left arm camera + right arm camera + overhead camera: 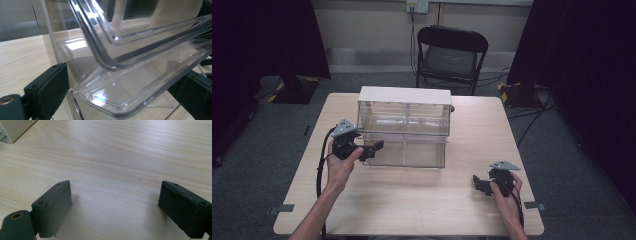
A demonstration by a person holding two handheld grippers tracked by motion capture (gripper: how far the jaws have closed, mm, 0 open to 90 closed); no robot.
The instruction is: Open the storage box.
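Both forearms are bare, with no sleeve reaching the wrists. The left gripper [373, 148] is matte black, topped by a grey three-cornered plate, and a black cable loops from it down beside the forearm. The right gripper [478, 183] is the same black build with the same grey plate. Each blocky black jaw has small screw holes; a brass-ringed hole sits at the jaw's base.

The clear drawer unit [403, 127] blocks the middle and far half of the table [412, 200], its lower drawer [404, 152] pulled slightly out with the left gripper [371, 148] at its left corner, jaws straddling the rim. The near tabletop lies bare between both hands. The right gripper [479, 184], jaws spread, sits over open wood well apart from the unit
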